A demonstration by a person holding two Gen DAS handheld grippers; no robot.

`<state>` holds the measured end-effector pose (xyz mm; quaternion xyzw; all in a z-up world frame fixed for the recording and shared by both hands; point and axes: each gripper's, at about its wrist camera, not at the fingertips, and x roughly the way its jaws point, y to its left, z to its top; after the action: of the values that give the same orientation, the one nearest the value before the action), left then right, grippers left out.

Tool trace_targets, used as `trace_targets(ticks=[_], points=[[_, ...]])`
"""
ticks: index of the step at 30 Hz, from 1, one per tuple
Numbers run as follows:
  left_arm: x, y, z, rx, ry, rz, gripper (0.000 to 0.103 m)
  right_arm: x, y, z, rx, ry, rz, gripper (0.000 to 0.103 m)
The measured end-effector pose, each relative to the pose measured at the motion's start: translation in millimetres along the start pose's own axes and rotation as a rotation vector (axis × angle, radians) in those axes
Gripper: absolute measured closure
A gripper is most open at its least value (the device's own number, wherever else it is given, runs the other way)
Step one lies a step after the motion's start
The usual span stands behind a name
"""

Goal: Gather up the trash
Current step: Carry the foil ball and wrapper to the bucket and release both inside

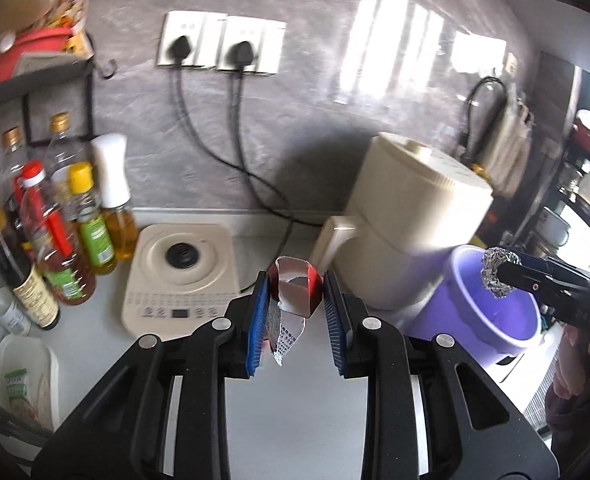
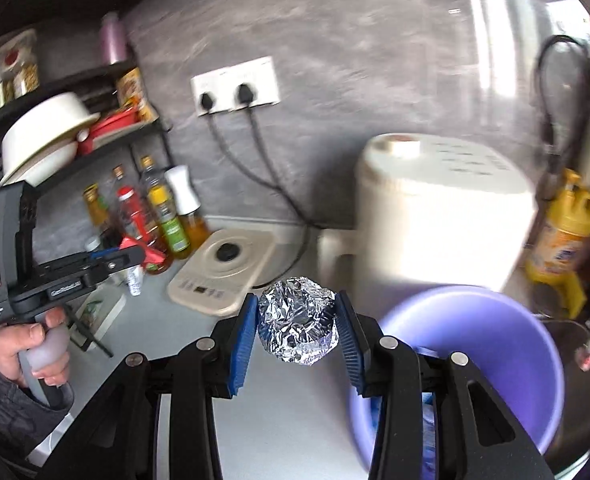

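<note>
Both grippers tilt downward: left gripper (image 1: 297, 300) pinches a red wrapper (image 1: 295, 286), print unreadable; right gripper (image 2: 298, 322) clamps a foil ball (image 2: 298, 320) beside the purple bucket (image 2: 495, 320).

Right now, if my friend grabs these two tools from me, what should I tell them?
Left tool: shut on a red and silver wrapper, held up above the counter.
Right tool: shut on a foil ball, also held up.
Purple bin: on the counter at the right, beside the white cooker, with something already inside.
Done: both pieces picked up.
Left: drop both into the bin, foil ball probably first since it is nearer.
</note>
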<state>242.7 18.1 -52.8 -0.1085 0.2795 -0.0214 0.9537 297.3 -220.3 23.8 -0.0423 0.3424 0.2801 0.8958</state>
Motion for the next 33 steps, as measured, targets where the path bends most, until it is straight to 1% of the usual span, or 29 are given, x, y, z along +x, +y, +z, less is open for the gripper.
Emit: trace_targets(ticks=[6,17,19,20,21,22,27,33], points=[[7.6,-28.3,5.6,0.041,-0.009,-0.060,0.076,-24.4,-32.6,-5.8,0.053,-0.024,-0.092,0.064],[20.6,-81.2,12.6,0.107,-0.018,-0.168,0.076,-58.2,-72.9,-19.3,0.116,-0.043,-0.206,0.064],[23.7,-91.8,13.0,0.119,-0.016,-0.192,0.076,-62.3,-80.4,-22.4,0.124,-0.045,-0.229,0.058],[24.7,-96.4,13.3,0.124,-0.015,-0.202,0.076,-63.9,-85.1,-24.3,0.124,-0.047,-0.250,0.050],[25.9,-100.4,13.5,0.129,-0.014,-0.211,0.076,-66.3,-89.9,-26.3,0.126,-0.052,-0.275,0.038],[27.1,-106.4,13.4,0.138,-0.013,-0.224,0.076,-69.5,-93.3,-27.7,0.131,-0.061,-0.291,0.035],[34.6,-130.9,13.8,0.167,-0.003,-0.273,0.076,-89.6,-114.0,-41.6,0.197,-0.069,-0.343,0.035],[46.5,-165.0,11.7,0.217,0.020,-0.346,0.076,-114.8,-126.5,-64.9,0.243,-0.059,-0.389,0.034]])
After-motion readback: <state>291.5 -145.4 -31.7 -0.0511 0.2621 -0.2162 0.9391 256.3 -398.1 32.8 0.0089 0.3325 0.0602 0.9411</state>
